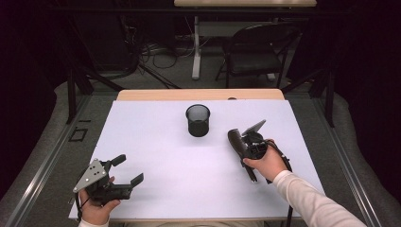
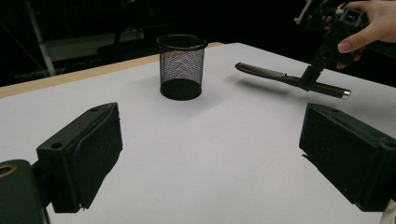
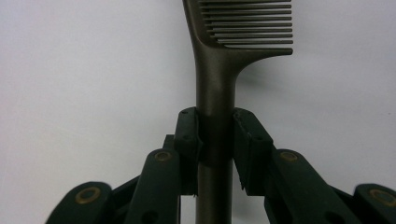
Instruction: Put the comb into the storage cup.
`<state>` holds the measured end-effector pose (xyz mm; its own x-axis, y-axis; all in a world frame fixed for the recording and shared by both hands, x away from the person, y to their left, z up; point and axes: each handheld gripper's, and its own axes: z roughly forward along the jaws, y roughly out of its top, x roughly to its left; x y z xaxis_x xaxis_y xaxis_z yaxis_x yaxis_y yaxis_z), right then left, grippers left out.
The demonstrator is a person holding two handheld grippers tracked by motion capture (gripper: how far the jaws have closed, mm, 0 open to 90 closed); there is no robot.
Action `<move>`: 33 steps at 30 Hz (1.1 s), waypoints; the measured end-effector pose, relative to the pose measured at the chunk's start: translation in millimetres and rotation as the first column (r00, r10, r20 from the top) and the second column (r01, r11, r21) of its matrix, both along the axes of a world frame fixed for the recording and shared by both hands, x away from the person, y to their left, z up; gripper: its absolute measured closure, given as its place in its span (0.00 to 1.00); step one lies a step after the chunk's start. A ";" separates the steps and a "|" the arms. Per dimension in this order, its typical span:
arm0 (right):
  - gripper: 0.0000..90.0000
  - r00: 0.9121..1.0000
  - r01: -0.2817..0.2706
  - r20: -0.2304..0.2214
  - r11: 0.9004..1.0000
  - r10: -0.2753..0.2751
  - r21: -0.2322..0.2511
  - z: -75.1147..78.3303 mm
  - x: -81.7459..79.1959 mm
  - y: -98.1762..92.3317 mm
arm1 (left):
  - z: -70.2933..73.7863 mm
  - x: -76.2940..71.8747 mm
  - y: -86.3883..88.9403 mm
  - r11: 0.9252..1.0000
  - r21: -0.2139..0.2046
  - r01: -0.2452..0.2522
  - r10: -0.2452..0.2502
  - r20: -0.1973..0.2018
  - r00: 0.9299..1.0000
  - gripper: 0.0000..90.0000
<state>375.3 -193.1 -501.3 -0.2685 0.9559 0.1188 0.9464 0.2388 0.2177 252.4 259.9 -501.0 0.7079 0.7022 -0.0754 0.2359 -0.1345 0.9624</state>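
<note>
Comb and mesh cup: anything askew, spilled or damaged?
Nothing stands out. The mesh cup stands upright and empty on the white table. The right gripper is shut on the comb, held level above the table. The left gripper is open.

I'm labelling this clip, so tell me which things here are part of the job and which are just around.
In the job:
- comb, clamped by its handle in the right tongs
- mesh cup, upright on the table, likely where the comb goes

Just around:
- left tongs, open, holding nothing
- folding chair beyond the table
- floor cables
</note>
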 end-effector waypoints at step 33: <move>0.81 0.965 -0.177 0.195 0.984 0.176 -0.010 31.5 -7.7 6.0 | -0.6 0.3 -1.0 1.000 0.013 -0.006 0.006 0.000 1.000 0.08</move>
